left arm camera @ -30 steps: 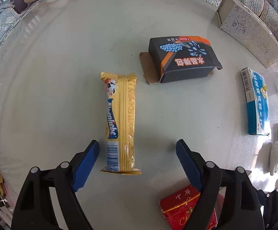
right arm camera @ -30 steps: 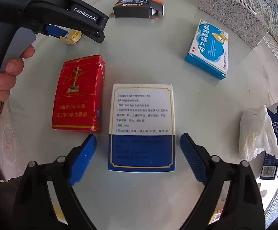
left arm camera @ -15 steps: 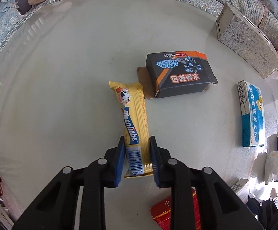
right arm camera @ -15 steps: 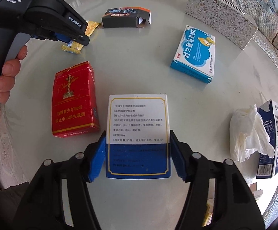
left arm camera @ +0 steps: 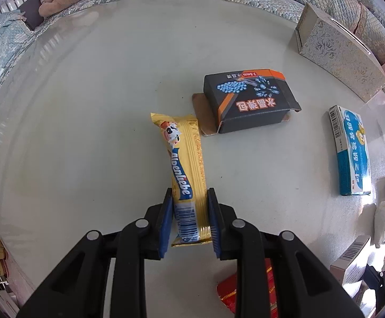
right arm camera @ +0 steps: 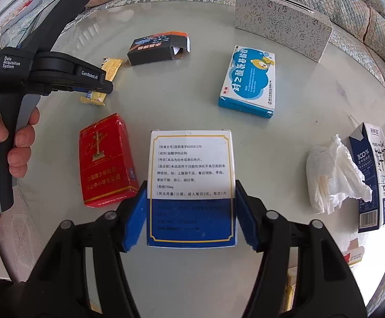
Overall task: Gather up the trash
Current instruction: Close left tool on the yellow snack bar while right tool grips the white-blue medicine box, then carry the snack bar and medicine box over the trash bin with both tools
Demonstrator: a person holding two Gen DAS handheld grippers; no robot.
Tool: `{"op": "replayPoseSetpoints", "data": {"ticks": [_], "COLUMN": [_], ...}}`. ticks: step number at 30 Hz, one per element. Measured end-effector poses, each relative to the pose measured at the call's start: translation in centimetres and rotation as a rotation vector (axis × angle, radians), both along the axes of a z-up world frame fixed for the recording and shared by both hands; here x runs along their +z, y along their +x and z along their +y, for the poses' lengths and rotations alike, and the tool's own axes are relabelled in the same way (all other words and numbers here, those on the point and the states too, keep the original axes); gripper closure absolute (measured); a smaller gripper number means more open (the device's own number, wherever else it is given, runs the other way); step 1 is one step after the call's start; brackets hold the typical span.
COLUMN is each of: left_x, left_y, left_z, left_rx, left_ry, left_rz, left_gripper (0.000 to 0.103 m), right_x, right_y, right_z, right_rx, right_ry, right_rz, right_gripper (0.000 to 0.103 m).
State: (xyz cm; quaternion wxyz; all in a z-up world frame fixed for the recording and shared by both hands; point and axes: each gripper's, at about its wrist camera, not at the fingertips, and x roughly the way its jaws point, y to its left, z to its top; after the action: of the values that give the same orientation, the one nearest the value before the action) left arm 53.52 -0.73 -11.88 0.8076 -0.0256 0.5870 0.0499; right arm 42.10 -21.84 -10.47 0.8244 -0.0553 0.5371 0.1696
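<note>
My left gripper (left arm camera: 189, 206) is shut on the near end of a yellow candy wrapper (left arm camera: 184, 164), whose far end reaches toward a black and orange carton (left arm camera: 248, 100). My right gripper (right arm camera: 191, 204) is shut on the blue lower half of a white and blue medicine box (right arm camera: 191, 175), pads pressed on both long sides, and the box sits a little off the table. In the right wrist view the left gripper (right arm camera: 96, 90) shows at upper left, held by a hand (right arm camera: 4, 137), with the candy wrapper (right arm camera: 104, 79) in it.
On the pale round table (right arm camera: 171, 100) lie a red cigarette pack (right arm camera: 104, 161), a blue cartoon medicine box (right arm camera: 249, 79), a crumpled tissue (right arm camera: 333, 175) and a dark milk carton (right arm camera: 375, 175). A silver patterned tissue box (right arm camera: 282, 23) stands at the back. A sofa (right arm camera: 351, 8) rings the far edge.
Both grippers were open a second ago. The left closed on the candy wrapper and the right closed on the white and blue box, which has since come slightly up.
</note>
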Motion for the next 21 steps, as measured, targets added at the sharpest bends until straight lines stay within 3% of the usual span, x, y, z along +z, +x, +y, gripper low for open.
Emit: {"op": "replayPoseSetpoints", "data": {"ticks": [12, 21], "left_x": [4.5, 4.9], "left_y": [-2.9, -7.5], "left_z": [0.5, -0.9], "left_rx": [-0.146, -0.282], "left_ry": [0.021, 0.02], "left_rz": [-0.138, -0.257], "left_gripper": [0.078, 0.078], "right_x": [2.9, 3.3], "right_y": [-0.5, -2.9], "right_z": [-0.1, 0.6], "right_rx": [-0.007, 0.029], "right_ry": [0.009, 0.038], "right_rz": [-0.064, -0.169], "right_gripper": [0.043, 0.043]}}
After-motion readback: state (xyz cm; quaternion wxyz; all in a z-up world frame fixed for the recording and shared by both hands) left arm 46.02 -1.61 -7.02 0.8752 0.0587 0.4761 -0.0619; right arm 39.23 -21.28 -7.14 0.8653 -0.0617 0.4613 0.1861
